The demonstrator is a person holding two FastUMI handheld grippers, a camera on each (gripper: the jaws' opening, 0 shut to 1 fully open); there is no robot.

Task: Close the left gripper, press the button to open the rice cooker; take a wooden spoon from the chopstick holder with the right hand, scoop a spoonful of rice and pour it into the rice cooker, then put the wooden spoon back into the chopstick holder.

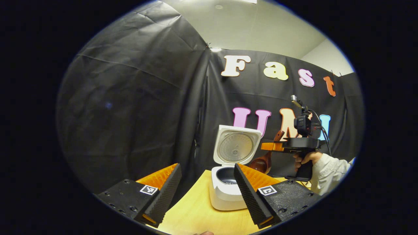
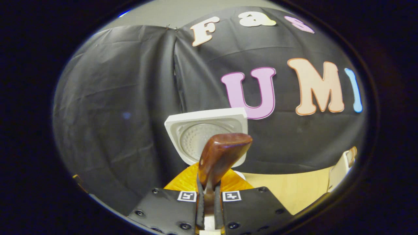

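rice cooker (image 1: 228,182): white, sitting on the wooden desk (image 1: 196,212) with its lid (image 1: 235,147) flipped all the way up, dark inner pot open to the air. from the right gripper view the lid (image 2: 209,130) stands right behind the spoon.
left claw (image 1: 205,186): fingers spread wide apart, nothing between them, hanging low over the desk just in front of the cooker.
right claw (image 2: 209,202): fingers pulled in tight, clamped on the handle of the wooden spoon (image 2: 222,153). in the left gripper view the right claw (image 1: 272,147) is up in the air to the right of the cooker, held level by a hand (image 1: 305,158) in a pale sleeve.
wooden spoon: in the left gripper view the spoon (image 1: 263,161) hangs down from the claw, bowl end lowest, just beside the cooker's rim and the open lid. can't tell if there's any rice in the bowl.
far right edge: something pale stands on the desk (image 2: 294,192) in the right gripper view, too cut off to say what it is.
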